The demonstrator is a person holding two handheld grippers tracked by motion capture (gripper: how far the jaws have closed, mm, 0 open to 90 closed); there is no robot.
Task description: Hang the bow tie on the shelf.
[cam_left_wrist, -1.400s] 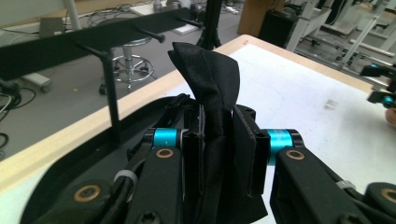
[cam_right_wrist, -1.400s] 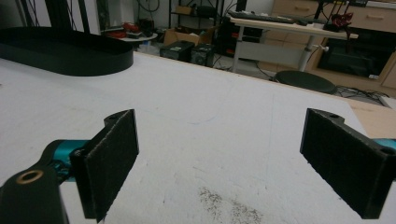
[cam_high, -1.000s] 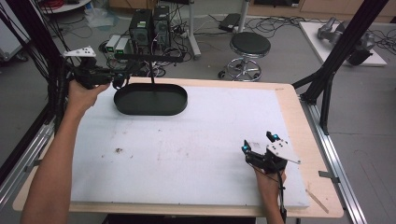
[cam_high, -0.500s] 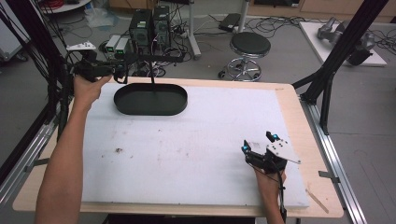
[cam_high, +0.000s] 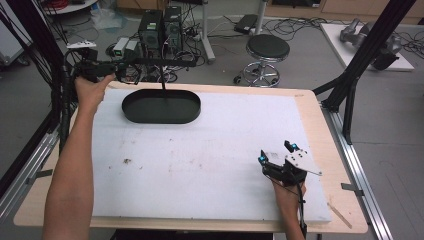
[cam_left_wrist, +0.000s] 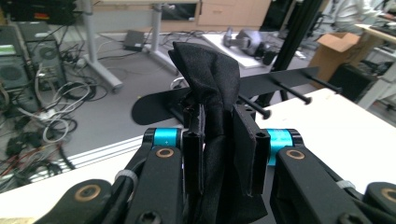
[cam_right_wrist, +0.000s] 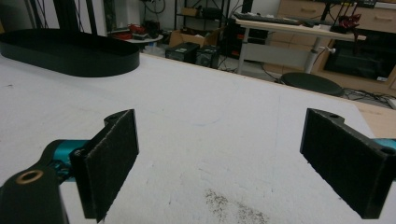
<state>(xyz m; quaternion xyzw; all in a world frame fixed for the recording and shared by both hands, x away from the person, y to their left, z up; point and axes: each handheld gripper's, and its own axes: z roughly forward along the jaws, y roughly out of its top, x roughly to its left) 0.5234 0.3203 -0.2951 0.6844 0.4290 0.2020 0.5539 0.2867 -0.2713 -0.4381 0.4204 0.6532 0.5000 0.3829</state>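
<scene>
A black stand rises from an oval black tray (cam_high: 161, 106) at the far left of the white mat; its thin post carries a horizontal bar (cam_high: 155, 61). My left gripper (cam_high: 97, 70) is held up at the bar's left end, off the table's far-left corner. In the left gripper view it (cam_left_wrist: 219, 135) is shut on a bunched black cloth (cam_left_wrist: 210, 74) that sticks up between the jaws, and the bar with its pegs (cam_left_wrist: 285, 79) runs off just behind. My right gripper (cam_high: 282, 160) rests on the mat at the near right, open, with nothing between its pads (cam_right_wrist: 112, 158).
The white foam mat (cam_high: 225, 140) covers most of the wooden table (cam_high: 330, 150). The oval tray (cam_right_wrist: 70, 51) lies far ahead of the right gripper. A black stool (cam_high: 267, 47) and computer cases (cam_high: 160, 27) stand on the floor beyond the far edge. Black frame posts (cam_high: 360, 65) flank the table.
The left hand has lifted the cloth slightly up and away, to the level of the stand's bar. The right gripper has not moved.
</scene>
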